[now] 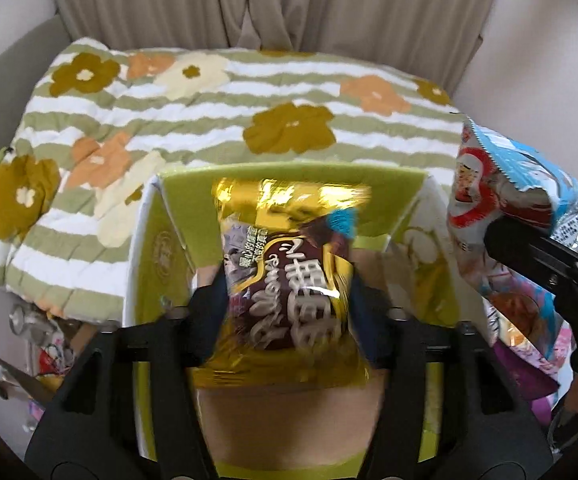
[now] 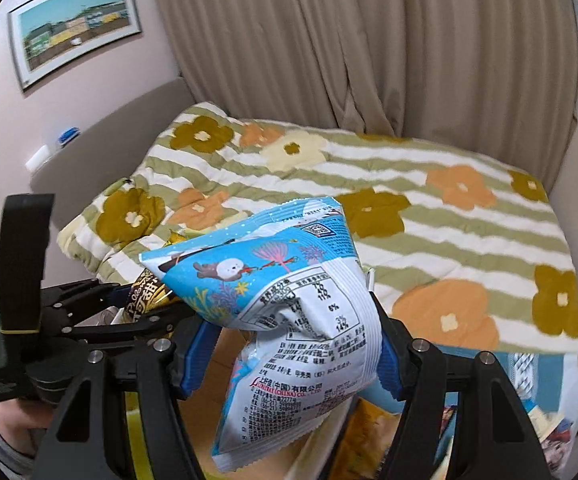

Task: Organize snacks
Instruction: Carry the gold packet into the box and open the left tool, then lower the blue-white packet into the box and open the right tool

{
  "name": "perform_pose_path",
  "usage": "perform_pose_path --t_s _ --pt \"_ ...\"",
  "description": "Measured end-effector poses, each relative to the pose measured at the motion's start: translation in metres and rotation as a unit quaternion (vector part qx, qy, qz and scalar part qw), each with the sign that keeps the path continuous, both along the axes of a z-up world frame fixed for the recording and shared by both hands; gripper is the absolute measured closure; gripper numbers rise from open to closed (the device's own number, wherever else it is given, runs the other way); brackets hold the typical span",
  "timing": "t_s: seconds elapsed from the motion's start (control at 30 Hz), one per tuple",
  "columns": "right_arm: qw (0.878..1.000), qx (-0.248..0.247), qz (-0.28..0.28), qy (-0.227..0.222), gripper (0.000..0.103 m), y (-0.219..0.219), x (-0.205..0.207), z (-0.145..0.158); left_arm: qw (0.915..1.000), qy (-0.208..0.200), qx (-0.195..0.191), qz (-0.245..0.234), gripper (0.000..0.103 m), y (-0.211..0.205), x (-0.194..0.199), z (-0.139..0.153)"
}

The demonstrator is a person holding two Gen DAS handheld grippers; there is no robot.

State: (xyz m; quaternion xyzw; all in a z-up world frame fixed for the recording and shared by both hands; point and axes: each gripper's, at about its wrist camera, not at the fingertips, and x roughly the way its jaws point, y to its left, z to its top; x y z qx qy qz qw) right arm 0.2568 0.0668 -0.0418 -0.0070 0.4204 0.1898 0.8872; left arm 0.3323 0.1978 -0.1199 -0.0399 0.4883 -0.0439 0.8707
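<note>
- Fingers [image 1: 209, 300] of the left gripper [image 1: 289, 288] stand on either side of a gold snack pack [image 1: 289, 264]; the pack is blurred, and I cannot tell whether the pads press on it or only flank it
- The gold snack pack hangs upright over an open box [image 1: 169, 248] with green inner walls and a brown floor, its lower end down between the walls
- The right gripper [image 2: 295, 336] has its blue-padded fingers clamped on a blue and white snack pack [image 2: 289, 280], which is creased at the pinch and shows its printed back
- That pack is held in the air just to the right of the box, above more snack packets [image 2: 369, 432] lying below
- A striped quilt [image 1: 249, 100] with flower shapes covers the bed behind the box, with a beige curtain [image 1: 289, 0] beyond it
- A hand in a grey sleeve [image 2: 9, 420] grips the left gripper's handle
- A framed picture [image 2: 73, 28] hangs on the wall at upper left
</note>
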Motion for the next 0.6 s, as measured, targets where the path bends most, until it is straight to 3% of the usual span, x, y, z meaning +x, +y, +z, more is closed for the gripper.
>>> perform_pose_path --t_s 0.03,0.07,0.27,0.6 --pt "1.0 -0.002 -0.005 0.007 0.039 0.0 0.003 -0.004 1.0 0.002 0.006 0.003 0.007 0.001 0.001 -0.003" --pt "1.0 -0.004 -0.012 0.013 0.038 0.002 0.007 -0.006 1.0 -0.001 0.007 0.005 0.002 0.003 0.0 -0.005" --pt "0.999 -0.005 -0.025 0.034 0.038 0.007 0.016 -0.02 0.9999 -0.004 -0.013 0.004 0.001 0.017 -0.019 -0.006" --pt "0.999 -0.025 0.009 0.037 0.038 0.029 0.02 -0.023 0.9978 -0.012 -0.008 0.065 0.001 0.05 -0.067 0.011"
